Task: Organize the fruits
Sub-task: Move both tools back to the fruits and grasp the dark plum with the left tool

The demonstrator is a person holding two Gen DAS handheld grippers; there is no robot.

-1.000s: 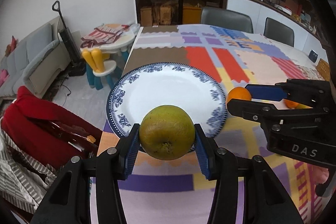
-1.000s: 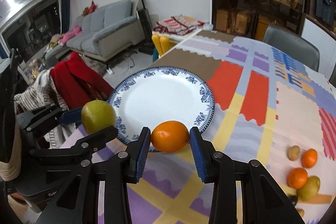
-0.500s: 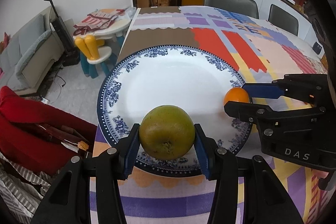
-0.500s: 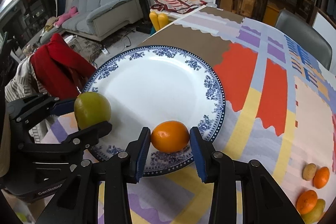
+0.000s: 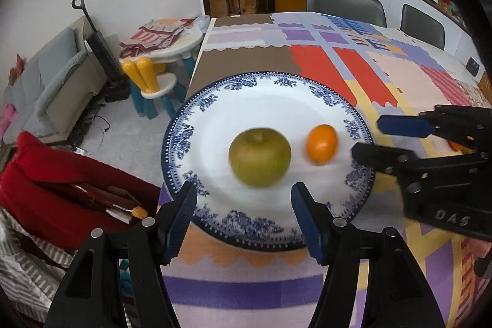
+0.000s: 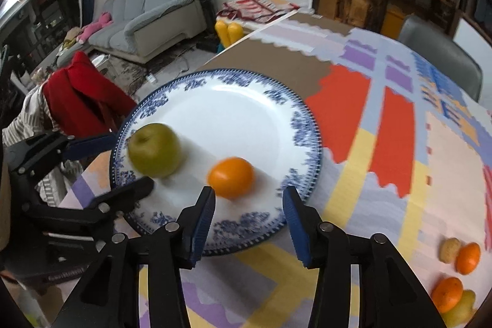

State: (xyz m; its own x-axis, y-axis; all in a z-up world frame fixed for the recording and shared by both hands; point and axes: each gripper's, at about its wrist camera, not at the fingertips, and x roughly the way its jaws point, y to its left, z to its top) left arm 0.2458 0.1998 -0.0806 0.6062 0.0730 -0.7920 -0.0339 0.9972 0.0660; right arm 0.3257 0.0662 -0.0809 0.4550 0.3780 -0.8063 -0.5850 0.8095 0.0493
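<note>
A green apple (image 5: 259, 156) and a small orange (image 5: 321, 144) lie side by side on the white plate with a blue floral rim (image 5: 267, 88). My left gripper (image 5: 241, 206) is open and empty just in front of the apple. My right gripper (image 6: 248, 206) is open and empty just in front of the orange (image 6: 231, 176); the apple (image 6: 153, 149) and the plate (image 6: 233, 112) also show in the right wrist view. Each gripper appears in the other's view, the right one (image 5: 366, 140) at the plate's right edge, the left one (image 6: 129, 165) at its left.
Several loose fruits lie at the table's right: two oranges (image 6: 467, 258), (image 6: 447, 294), a small brown fruit (image 6: 449, 249) and a yellow-green one (image 6: 464, 305). The patterned tablecloth (image 6: 393, 149) covers the table. A red garment on a chair (image 5: 46, 186) stands past the table's left edge.
Both grippers opened and let go of their fruit. The apple and the orange now rest on the plate, and both grippers have drawn back a little.
</note>
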